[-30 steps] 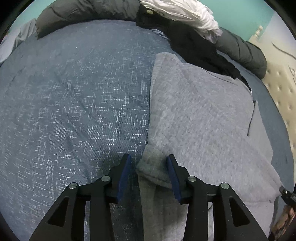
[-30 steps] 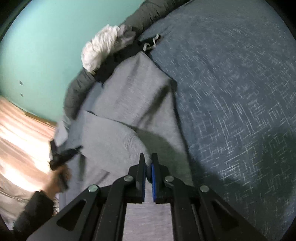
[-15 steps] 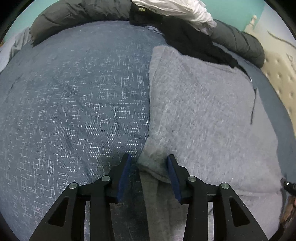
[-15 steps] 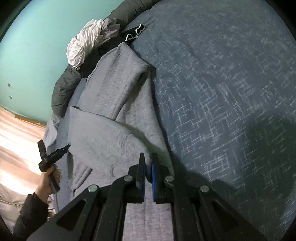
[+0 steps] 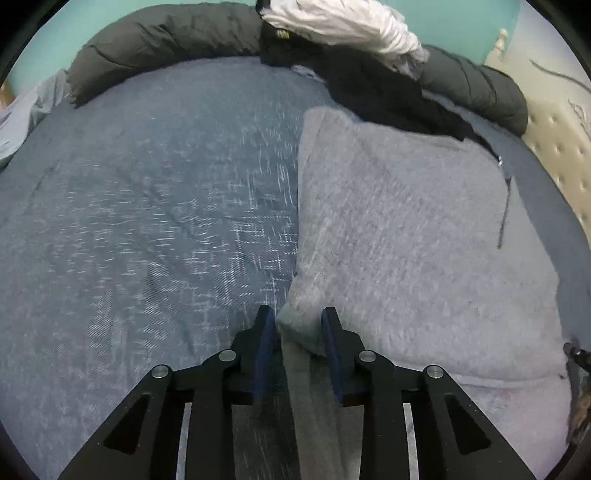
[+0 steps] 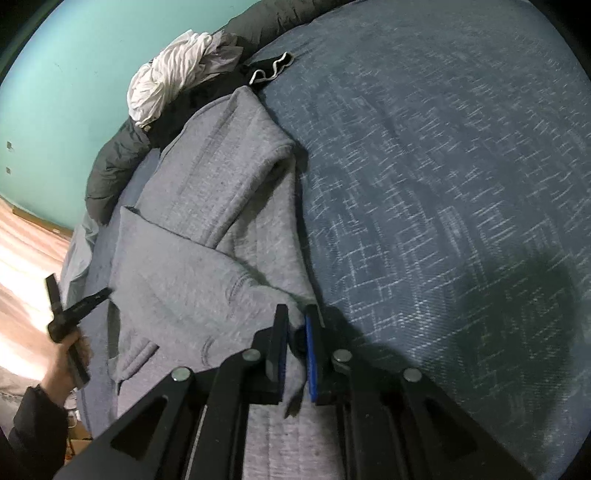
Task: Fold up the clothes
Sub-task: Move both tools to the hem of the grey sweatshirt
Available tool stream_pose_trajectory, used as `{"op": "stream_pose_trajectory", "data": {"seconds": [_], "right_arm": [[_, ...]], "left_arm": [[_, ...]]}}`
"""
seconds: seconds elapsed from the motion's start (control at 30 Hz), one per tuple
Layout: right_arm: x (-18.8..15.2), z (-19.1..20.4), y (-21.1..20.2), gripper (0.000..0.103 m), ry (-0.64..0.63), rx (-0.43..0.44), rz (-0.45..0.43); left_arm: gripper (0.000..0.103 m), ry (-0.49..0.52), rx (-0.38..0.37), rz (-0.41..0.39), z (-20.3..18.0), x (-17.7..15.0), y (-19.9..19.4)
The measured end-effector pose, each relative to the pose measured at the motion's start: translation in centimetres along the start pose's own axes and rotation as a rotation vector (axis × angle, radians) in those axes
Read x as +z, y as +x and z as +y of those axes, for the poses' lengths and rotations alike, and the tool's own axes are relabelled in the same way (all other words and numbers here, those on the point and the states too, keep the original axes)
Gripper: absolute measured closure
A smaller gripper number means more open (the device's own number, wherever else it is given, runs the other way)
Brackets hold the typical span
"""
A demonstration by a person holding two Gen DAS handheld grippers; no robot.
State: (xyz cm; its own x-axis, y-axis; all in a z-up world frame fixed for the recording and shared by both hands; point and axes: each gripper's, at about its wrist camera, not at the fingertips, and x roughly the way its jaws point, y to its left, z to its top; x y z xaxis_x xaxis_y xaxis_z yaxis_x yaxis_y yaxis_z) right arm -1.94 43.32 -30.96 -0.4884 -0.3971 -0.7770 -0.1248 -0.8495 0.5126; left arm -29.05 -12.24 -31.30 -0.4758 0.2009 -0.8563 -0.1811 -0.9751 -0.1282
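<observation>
Across the right half of the left wrist view lies the grey sweatshirt, spread over the blue bedspread, its straight left edge running from twelve o'clock down toward six. At six o'clock the left gripper straddles a folded corner of that garment; its jaws have just been closing, cloth stands between the blue pads, the right pad touching it, yet a thin gap shows at the left pad, so I cannot tell whether the grip is firm. Toward twelve o'clock a black garment and a crumpled white shirt are heaped against a dark puffy jacket that lines the far edge of the bed. From the right wrist view the sweatshirt fills the area from six to eleven o'clock, a sleeve folded across it. The right gripper sits at six o'clock over a gathered fold of the sweatshirt; its jaws have just been opening, and the cloth bunches between the pads with a little slack. At nine o'clock a hand holds the other gripper's handle.
</observation>
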Motion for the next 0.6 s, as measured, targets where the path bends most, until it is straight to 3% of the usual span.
{"op": "stream_pose_trajectory", "data": {"seconds": [0.13, 0.33, 0.6], "right_arm": [[-0.1, 1.0, -1.9, 0.081, -0.04, -0.015, -0.011], [-1.3, 3.5, -2.9, 0.079, -0.16, 0.003, 0.056], [-3.4, 4.3, 1.0, 0.079, -0.198, -0.07, 0.22]], "left_arm": [[0.069, -0.002, -0.04, 0.006, 0.4, -1.7, -3.1], [0.066, 0.017, -0.074, 0.069, 1.4, -5.4, -5.7], [0.066, -0.009, -0.133, 0.147, 0.3, -10.6, -5.2]]}}
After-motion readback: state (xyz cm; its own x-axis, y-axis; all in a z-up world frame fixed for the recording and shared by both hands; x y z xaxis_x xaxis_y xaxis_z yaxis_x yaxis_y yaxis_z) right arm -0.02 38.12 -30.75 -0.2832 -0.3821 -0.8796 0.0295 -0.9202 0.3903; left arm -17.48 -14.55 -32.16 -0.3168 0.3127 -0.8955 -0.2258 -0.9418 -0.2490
